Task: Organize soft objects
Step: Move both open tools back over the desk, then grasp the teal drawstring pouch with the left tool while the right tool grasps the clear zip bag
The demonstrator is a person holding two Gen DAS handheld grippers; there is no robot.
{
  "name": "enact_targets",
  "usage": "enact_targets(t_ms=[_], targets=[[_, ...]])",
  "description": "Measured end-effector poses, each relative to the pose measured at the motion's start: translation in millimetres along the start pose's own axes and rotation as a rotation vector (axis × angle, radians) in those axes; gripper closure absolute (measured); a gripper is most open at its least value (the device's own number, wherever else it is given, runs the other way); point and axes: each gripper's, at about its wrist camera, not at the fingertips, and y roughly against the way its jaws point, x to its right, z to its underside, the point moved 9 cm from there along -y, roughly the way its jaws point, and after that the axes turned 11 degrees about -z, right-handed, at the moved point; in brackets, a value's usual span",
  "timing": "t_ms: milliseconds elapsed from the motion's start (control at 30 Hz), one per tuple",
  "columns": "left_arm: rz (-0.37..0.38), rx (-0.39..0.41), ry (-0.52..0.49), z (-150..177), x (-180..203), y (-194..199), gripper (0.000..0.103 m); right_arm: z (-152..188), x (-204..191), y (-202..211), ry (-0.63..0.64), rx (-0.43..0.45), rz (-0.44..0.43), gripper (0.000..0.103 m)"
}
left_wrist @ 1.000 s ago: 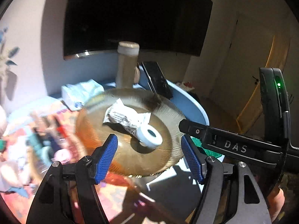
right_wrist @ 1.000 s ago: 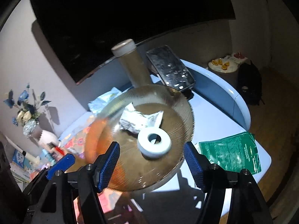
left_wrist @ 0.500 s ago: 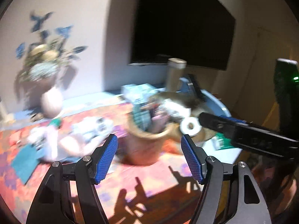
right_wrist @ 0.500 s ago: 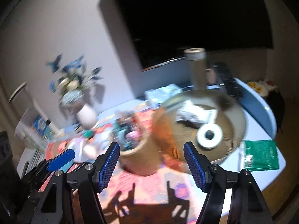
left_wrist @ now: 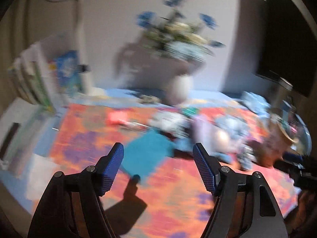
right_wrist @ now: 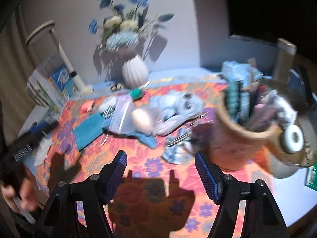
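Note:
A teal cloth (left_wrist: 145, 156) (right_wrist: 89, 130) lies flat on the orange floral tablecloth (right_wrist: 150, 166). A grey-blue plush toy (right_wrist: 178, 103) (left_wrist: 229, 127) lies beside a clear zip bag (right_wrist: 120, 115) and a striped soft item (right_wrist: 108, 108). A crumpled patterned cloth (right_wrist: 178, 148) lies near the basket. My left gripper (left_wrist: 158, 164) is open and empty, above the teal cloth. My right gripper (right_wrist: 160, 168) is open and empty, above the tablecloth in front of the pile. Both views are motion-blurred.
A brown basket (right_wrist: 237, 138) full of items stands right, with an amber plate (right_wrist: 293, 150) holding a tape roll (right_wrist: 293, 138) behind it. A white vase of flowers (right_wrist: 134, 71) stands at the back. Books (right_wrist: 45, 83) and a lamp pole (left_wrist: 79, 39) stand far left.
Both grippers have swung left, away from the amber plate and tape roll, toward the soft items on the floral cloth. Both stayed open and empty.

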Motion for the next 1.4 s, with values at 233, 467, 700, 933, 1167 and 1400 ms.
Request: enact_targets(t_ms=[233, 467, 700, 933, 1167, 1400], targets=[[0.050, -0.069, -0.063, 4.5, -34.3, -60.8, 0.014, -9.9, -19.6, -69.6, 0.176, -0.063, 0.040, 0.034], [0.064, -0.187, -0.183, 50.4, -4.4, -139.7, 0.014, -22.8, -22.4, -120.0, 0.443, -0.121, 0.149, 0.032], [0.094, -0.251, -0.177, 52.1, 7.3, -175.0, 0.014, -44.9, -20.8, -154.9, 0.575, -0.122, 0.187, 0.017], [0.136, -0.250, -0.200, 53.8, 20.0, -175.5, 0.019, -53.1, -20.1, -176.4, 0.559, -0.139, 0.117, 0.017], [0.125, -0.240, -0.181, 58.6, 16.4, -157.2, 0.086, -49.2, -25.7, -168.6, 0.477, -0.119, 0.016, 0.061], [0.162, -0.267, -0.089, 70.1, 8.7, -130.0, 0.093, -43.1, -30.6, -146.6, 0.367, -0.102, -0.059, 0.070]])
